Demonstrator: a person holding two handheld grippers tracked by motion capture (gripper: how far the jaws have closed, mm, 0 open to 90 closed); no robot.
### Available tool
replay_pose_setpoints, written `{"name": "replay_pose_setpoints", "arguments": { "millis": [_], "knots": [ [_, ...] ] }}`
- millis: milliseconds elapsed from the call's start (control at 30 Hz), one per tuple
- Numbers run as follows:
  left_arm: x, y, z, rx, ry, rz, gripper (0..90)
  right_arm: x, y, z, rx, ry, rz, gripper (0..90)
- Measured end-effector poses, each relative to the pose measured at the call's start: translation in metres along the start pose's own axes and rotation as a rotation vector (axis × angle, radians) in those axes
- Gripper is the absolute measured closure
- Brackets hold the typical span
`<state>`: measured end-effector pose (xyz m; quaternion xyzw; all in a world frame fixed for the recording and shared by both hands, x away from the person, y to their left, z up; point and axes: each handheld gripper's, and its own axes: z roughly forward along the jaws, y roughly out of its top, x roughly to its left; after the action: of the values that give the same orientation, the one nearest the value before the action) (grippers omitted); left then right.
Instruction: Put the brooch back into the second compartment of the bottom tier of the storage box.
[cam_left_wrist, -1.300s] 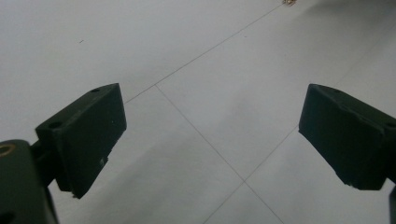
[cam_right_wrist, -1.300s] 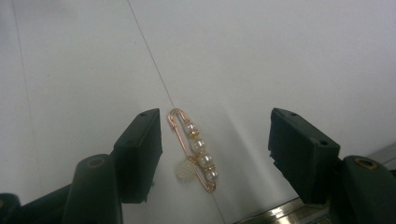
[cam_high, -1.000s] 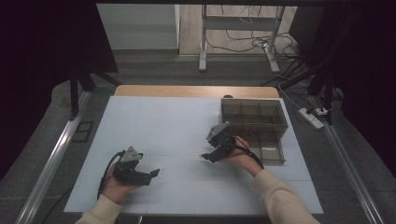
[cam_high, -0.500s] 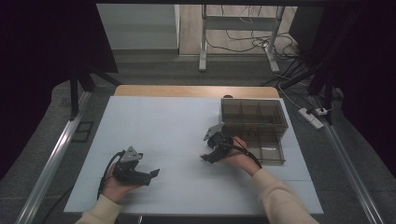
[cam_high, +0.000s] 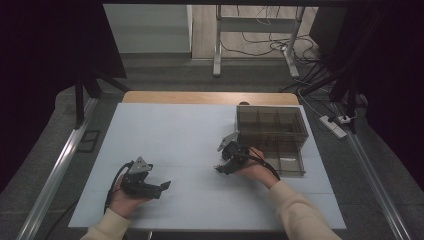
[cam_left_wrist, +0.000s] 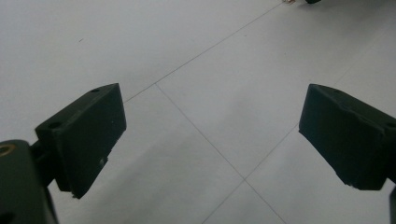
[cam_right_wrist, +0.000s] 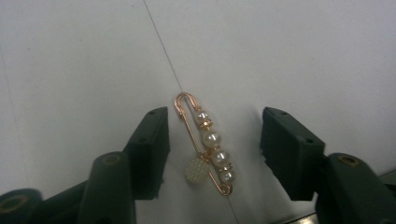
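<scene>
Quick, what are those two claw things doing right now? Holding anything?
Left gripper: open, holding nothing, white table beneath.
Right gripper: open, jaws on either side of a gold pearl pin lying on the table, not yet gripping it.

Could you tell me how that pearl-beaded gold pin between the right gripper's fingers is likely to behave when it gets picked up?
The pin looks like thin wire, so probably light but easily bent under a hard squeeze. It lies flat on the white table, so the right gripper, open around it, may struggle to get under it. The round beads and the dangling ball may let it slip or twist.
</scene>
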<state>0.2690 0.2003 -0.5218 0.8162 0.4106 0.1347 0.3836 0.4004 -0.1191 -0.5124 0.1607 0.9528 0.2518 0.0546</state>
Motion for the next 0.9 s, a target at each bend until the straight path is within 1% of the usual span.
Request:
{"name": "replay_pose_setpoints", "arguments": {
  "millis": [33, 100, 233, 267, 333, 433, 533, 600, 633, 667, 900],
  "knots": [
    [-0.0002, 0.0000, 0.0000, 0.000, 0.001, 0.001, 6.8, 0.0003, 0.0001, -0.0003, 0.003, -0.001, -0.002, 46.7],
    [-0.0004, 0.0001, 0.0001, 0.001, 0.001, 0.001, 6.8, 0.0015, 0.0008, -0.0016, 0.015, 0.004, -0.011, 54.7],
    [-0.0006, 0.0001, -0.0001, 0.001, 0.001, 0.001, 6.8, 0.0029, 0.0008, -0.0026, 0.018, 0.011, -0.018, 67.7],
    [-0.0006, 0.0000, -0.0001, 0.001, 0.001, 0.002, 6.8, 0.0036, 0.0009, -0.0033, 0.025, 0.010, -0.028, 71.5],
    [-0.0007, 0.0000, -0.0001, 0.001, 0.001, 0.001, 6.8, 0.0047, 0.0013, -0.0039, 0.032, 0.010, -0.039, 73.6],
    [-0.0004, 0.0000, -0.0003, 0.000, 0.001, 0.002, 6.8, 0.0055, 0.0018, -0.0045, 0.038, 0.010, -0.045, 74.1],
    [-0.0002, -0.0001, -0.0003, 0.000, 0.000, 0.002, 6.9, 0.0043, 0.0011, -0.0047, 0.031, 0.018, -0.040, 74.5],
    [0.0000, -0.0001, -0.0003, -0.001, 0.000, 0.001, 6.8, 0.0032, 0.0006, -0.0062, 0.036, 0.026, -0.034, 75.0],
    [0.0001, -0.0002, -0.0003, -0.001, 0.001, 0.001, 6.8, 0.0026, 0.0002, -0.0062, 0.025, 0.028, -0.031, 75.6],
    [0.0002, -0.0002, -0.0003, -0.001, 0.001, 0.000, 6.9, 0.0023, 0.0001, -0.0073, 0.022, 0.026, -0.029, 80.8],
    [0.0001, -0.0003, -0.0005, 0.000, 0.001, 0.001, 6.8, 0.0024, -0.0004, -0.0077, 0.026, 0.027, -0.031, 80.7]
  ]
}}
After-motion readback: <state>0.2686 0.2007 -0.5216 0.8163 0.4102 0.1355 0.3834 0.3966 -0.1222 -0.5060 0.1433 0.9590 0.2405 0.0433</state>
